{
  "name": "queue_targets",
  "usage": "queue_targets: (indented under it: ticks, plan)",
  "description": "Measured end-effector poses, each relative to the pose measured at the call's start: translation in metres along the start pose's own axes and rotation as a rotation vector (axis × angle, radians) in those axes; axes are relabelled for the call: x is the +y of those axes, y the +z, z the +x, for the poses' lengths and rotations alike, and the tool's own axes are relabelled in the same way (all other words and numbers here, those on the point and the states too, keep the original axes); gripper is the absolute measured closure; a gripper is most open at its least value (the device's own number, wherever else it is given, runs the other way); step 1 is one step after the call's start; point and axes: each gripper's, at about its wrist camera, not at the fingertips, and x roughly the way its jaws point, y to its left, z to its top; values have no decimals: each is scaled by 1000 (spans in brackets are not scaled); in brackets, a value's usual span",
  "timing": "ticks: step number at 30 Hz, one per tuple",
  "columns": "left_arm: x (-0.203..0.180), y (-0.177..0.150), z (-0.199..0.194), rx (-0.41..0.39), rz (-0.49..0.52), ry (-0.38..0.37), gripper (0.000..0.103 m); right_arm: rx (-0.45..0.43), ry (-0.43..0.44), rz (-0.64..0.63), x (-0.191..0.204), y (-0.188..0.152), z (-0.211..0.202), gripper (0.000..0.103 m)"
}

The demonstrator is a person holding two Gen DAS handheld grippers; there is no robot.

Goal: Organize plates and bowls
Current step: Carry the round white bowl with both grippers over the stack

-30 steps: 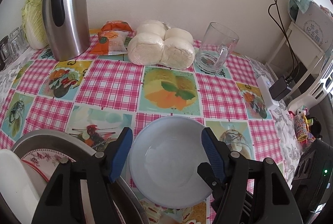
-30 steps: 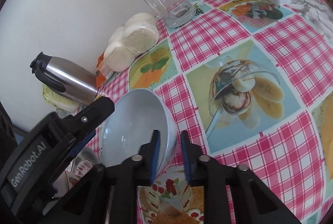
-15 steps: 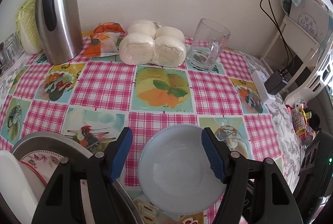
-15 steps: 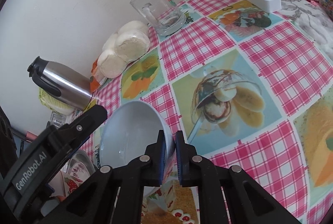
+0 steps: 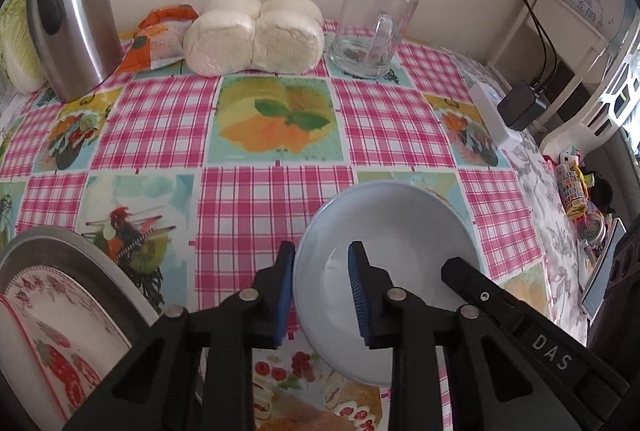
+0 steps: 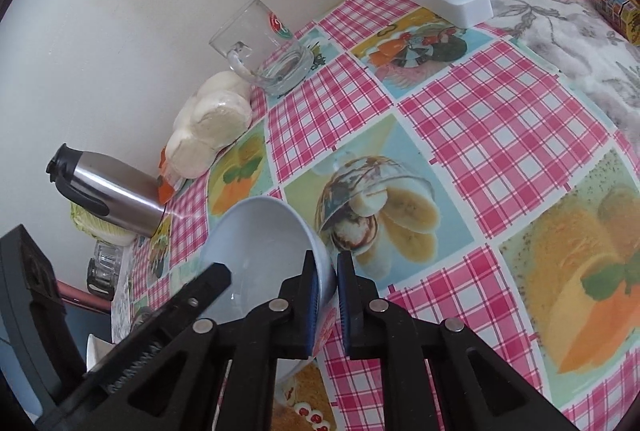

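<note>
A light blue bowl [image 5: 384, 243] hangs tilted just above the checked tablecloth. My right gripper [image 6: 328, 291] is shut on its right rim, one pad inside and one outside. My left gripper [image 5: 322, 287] straddles the opposite rim and its jaws are closing; the left pad lies against the outside of the rim, and a gap still shows between the inner pad and the wall. The right gripper's finger [image 5: 480, 295] reaches over the bowl in the left wrist view. A strawberry-patterned plate [image 5: 52, 311] lies in a metal basin [image 5: 80, 247] at the lower left.
Along the wall stand a steel thermos [image 5: 72, 11], a snack packet [image 5: 160, 35], wrapped buns [image 5: 256, 35] and a glass mug [image 5: 372, 31]. A power strip with a charger [image 5: 496, 115] sits near the table's right edge. Clutter lies beyond that edge.
The left gripper's jaws went from wide on both sides of the bowl to narrow around its left rim. The right gripper closed onto the right rim and the bowl shifted right.
</note>
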Motion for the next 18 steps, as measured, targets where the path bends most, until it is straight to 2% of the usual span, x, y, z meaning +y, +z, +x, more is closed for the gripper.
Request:
queue_targets:
  ticks: [3,7,13,18]
  plan:
    - [4,-2,0,-2,-28,-14,80,2,-10,-4,1,0,-1,93]
    - [9,-4,0,-6,-52,-5,93,6,-24,-8,1,-1,-4,93]
    - [9,-9,-4,-22,-49,8,93,7,-53,-20,8,-4,-11,93]
    - [8,-5,-24,-63,-55,-8,94,-8,-26,-12,13,-4,-25,93]
